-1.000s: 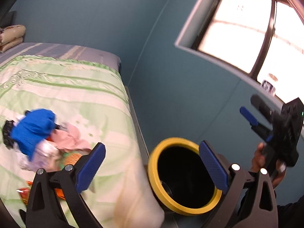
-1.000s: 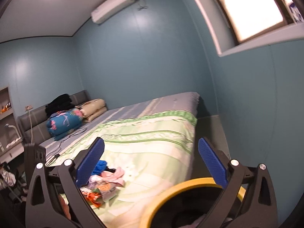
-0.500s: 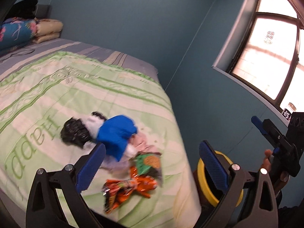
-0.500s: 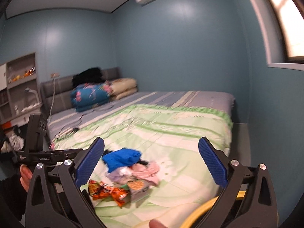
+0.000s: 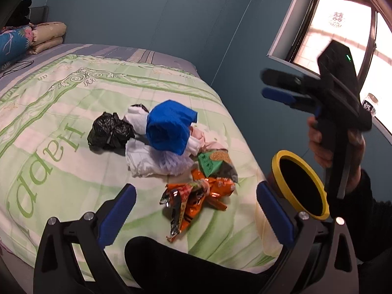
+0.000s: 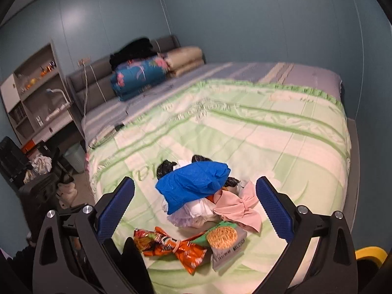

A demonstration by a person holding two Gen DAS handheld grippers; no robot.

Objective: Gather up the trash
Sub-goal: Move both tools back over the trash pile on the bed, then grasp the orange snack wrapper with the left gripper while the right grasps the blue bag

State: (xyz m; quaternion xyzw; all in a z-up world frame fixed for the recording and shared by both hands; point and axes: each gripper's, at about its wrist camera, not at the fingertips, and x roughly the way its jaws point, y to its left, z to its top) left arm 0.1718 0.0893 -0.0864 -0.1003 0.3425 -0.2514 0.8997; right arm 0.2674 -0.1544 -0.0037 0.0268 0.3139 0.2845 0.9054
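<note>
A trash pile lies on the green bed cover (image 5: 61, 147): a blue bag (image 5: 169, 126), a black bag (image 5: 109, 131), white and lilac bags (image 5: 152, 161), a green noodle packet (image 5: 215, 163) and an orange snack wrapper (image 5: 196, 196). The pile also shows in the right wrist view, with the blue bag (image 6: 193, 183), a pink bag (image 6: 240, 205), the noodle packet (image 6: 224, 241) and the orange wrapper (image 6: 171, 245). My left gripper (image 5: 196, 218) is open and empty above the wrapper. My right gripper (image 6: 194, 210) is open and empty over the pile; it also shows at right in the left wrist view (image 5: 281, 90). A yellow-rimmed black bin (image 5: 301, 187) stands beside the bed.
Folded quilts and pillows (image 6: 152, 73) lie at the headboard. Shelves and a desk (image 6: 36, 98) stand left of the bed, with a light bin (image 6: 74, 156) and clutter on the floor. A window (image 5: 343, 31) is in the teal wall at right. A cable (image 5: 17, 67) lies on the bed.
Both grippers have swung from the bin toward the bed and tilted down, so the trash pile now sits between their fingers. The right gripper has risen in the left view.
</note>
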